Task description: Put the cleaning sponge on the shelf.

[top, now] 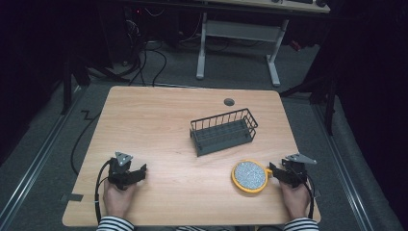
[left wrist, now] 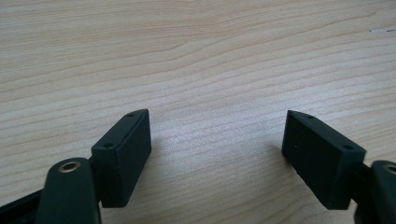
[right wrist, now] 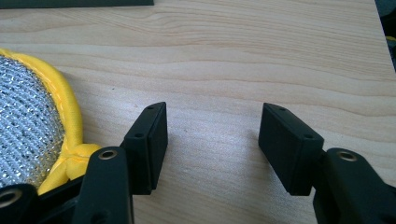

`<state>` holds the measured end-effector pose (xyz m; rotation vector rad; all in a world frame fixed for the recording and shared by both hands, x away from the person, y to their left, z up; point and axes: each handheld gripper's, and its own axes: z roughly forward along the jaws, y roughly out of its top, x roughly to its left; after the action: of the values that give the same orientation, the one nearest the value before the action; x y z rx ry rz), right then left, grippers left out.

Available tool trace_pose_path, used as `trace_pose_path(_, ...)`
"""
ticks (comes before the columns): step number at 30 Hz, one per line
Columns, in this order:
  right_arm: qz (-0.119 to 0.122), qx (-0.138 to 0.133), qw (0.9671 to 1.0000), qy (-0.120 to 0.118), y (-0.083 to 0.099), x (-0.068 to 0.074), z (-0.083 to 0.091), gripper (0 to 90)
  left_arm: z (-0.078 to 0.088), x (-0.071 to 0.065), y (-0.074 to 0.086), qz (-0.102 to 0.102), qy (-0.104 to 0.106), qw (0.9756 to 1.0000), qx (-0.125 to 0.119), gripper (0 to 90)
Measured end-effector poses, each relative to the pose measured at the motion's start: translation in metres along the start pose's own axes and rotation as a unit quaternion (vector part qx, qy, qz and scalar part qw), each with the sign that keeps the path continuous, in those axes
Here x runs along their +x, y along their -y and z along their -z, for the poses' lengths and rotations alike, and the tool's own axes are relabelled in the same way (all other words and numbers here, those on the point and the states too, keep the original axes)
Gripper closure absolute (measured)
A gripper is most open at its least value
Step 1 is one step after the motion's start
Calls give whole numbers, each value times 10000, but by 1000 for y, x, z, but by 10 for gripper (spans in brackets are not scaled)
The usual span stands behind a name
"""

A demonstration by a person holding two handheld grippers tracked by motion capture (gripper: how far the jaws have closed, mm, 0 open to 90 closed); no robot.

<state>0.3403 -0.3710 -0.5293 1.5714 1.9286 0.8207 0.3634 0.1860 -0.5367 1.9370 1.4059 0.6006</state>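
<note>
A round silver scrubbing pad with a yellow rim [top: 249, 176] lies flat on the wooden table [top: 159, 120], near its front right. My right gripper [top: 284, 173] rests just to the right of it, open, with only bare wood between its jaws; in the right gripper view the pad [right wrist: 28, 126] lies left of the right gripper [right wrist: 212, 140], beside its left jaw. A dark wire basket [top: 223, 131] stands in the middle of the table. My left gripper [top: 137, 174] sits at the front left, open over bare wood [left wrist: 215, 93], seen also as the left gripper [left wrist: 217, 154].
A round cable hole [top: 229, 102] sits in the table near its far edge. Black cables trail from both grippers off the front edge. Beyond the table stand a white desk frame [top: 240, 43] and loose floor cables.
</note>
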Motion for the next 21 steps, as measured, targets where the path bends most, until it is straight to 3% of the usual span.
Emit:
trace_pose_path(12, 27, -2, 10000, -11, 0, 0, 0, 413, 0, 0, 0, -30, 35, 10000, -1, 243)
trace_pose_path(16, 25, 3, 10000, -22, 0, 0, 0, 408, 2, 3, 1, -111, 88, 9999, -59, 344)
trace_pose_path(21, 21, 5, 10000, -37, 0, 0, 0, 404, 2, 4, 1, -90, 68, 9999, -71, 354)
